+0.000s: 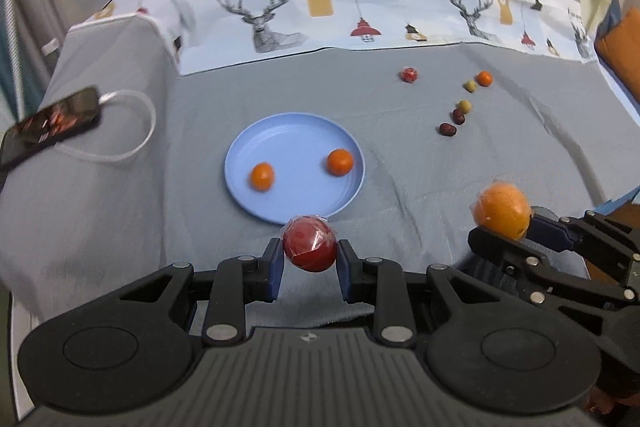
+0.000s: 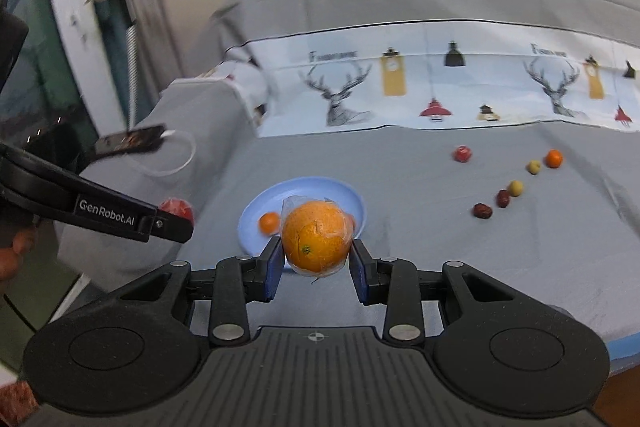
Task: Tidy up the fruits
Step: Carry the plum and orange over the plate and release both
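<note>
Both grippers carry fruit toward the blue plate [image 1: 240, 163], which lies on the grey cloth [image 1: 400, 147] and seems to be the collecting point: two small oranges [image 1: 262, 176] [image 1: 340, 161] already sit in it, apart from each other. The left gripper [image 1: 310, 253] has its jaws closed against a plastic-wrapped red fruit [image 1: 309, 242], pinched at its sides just short of the plate's near rim, so a short forward reach would probably bring it over the dish. The right gripper [image 2: 315, 259] clamps a large orange in clear wrap [image 2: 316, 237]; from its own camera the fruit sits in front of the plate, while the left view shows it well to the right of the dish. Both tools are held low and roughly level, fingers pointing across the cloth. Still loose to the far right lie a wrapped red fruit [image 1: 409, 75], another small orange [image 1: 484, 78], two yellowish-green fruits [image 1: 471, 85] [image 1: 464, 105] and two dark red ones [image 1: 458, 116] [image 1: 447, 129]. A phone [image 1: 52, 123] with a white cable [image 1: 132, 123] rests at the left.
</note>
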